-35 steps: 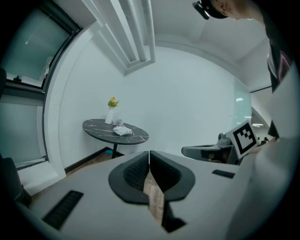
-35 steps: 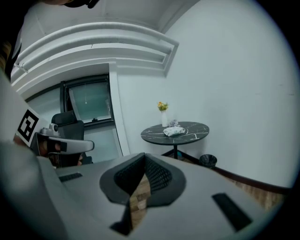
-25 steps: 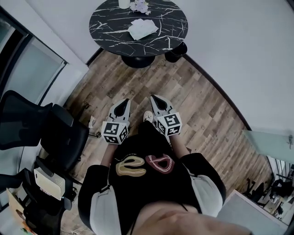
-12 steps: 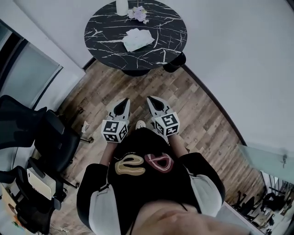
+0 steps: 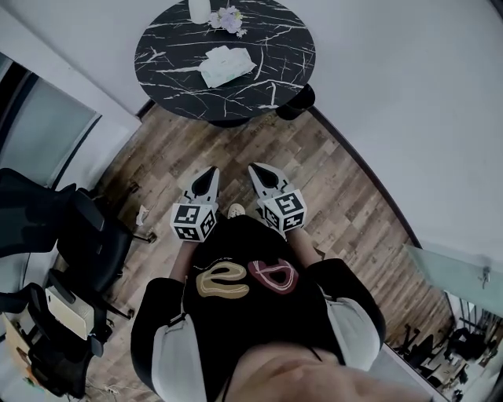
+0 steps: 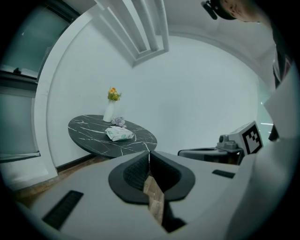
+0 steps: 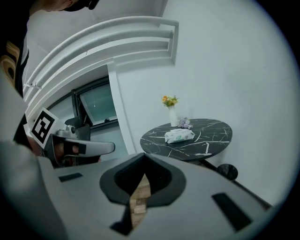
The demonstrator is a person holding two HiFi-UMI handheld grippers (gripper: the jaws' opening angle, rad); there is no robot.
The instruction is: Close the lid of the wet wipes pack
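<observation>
Dim, cool, even light; strong fisheye bending with dark vignetted corners; soft, slightly blurred detail throughout.

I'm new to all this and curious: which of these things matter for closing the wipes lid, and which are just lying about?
For the job: wet wipes pack; left gripper and right gripper, both shut and empty.

Just there: white vase; purple flowers; office chair; round table, only bearing the pack.
</observation>
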